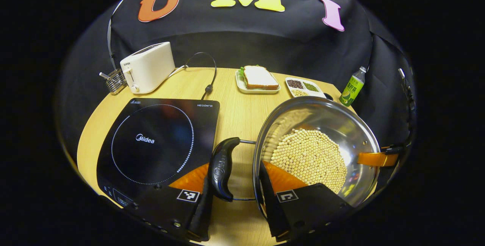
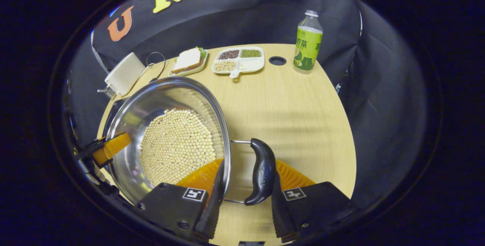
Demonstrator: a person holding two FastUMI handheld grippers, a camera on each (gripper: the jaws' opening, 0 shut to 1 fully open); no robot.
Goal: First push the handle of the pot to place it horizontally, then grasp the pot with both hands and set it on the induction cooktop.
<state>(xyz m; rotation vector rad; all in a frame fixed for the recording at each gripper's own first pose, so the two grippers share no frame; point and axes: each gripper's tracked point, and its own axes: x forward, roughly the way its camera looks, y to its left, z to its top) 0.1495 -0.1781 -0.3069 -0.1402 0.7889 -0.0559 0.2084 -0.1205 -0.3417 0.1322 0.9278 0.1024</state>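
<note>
I have the round wooden table (image 1: 242,113) under both cameras, and I will work down from it.

In the left gripper view the black induction cooktop (image 1: 159,143) lies flat at about 8 o'clock of the picture, touching nothing of the pot that I can make out. The steel pot (image 1: 341,124), its floor covered with pale beans (image 1: 308,159), sits just beside the cooktop at about 4 o'clock. In the right gripper view the same pot (image 2: 151,98) lies at 9 o'clock, with bare table to its right.

The white toaster (image 1: 147,66) stands at 11 o'clock in the left gripper view, well apart from the pot. A green bottle (image 2: 307,43) stands upright at 1 o'clock in the right gripper view. Near 12 o'clock sit a sandwich on a tray (image 2: 188,61) and a divided dish of grains (image 2: 238,59).

My left gripper (image 1: 235,204) is spread wide. The pot's near black handle (image 1: 222,168) lies in the gap, against the left finger; the right finger reaches over the rim above the beans. Whether both fingers press on anything I cannot tell.

My right gripper (image 2: 244,208) is likewise spread. The other black handle (image 2: 262,176) lies between its fingers, close against the right one, while the left finger sits at the pot's rim. I cannot tell whether it grips. An orange finger of each gripper shows at the pot's far rim in the other's view.
</note>
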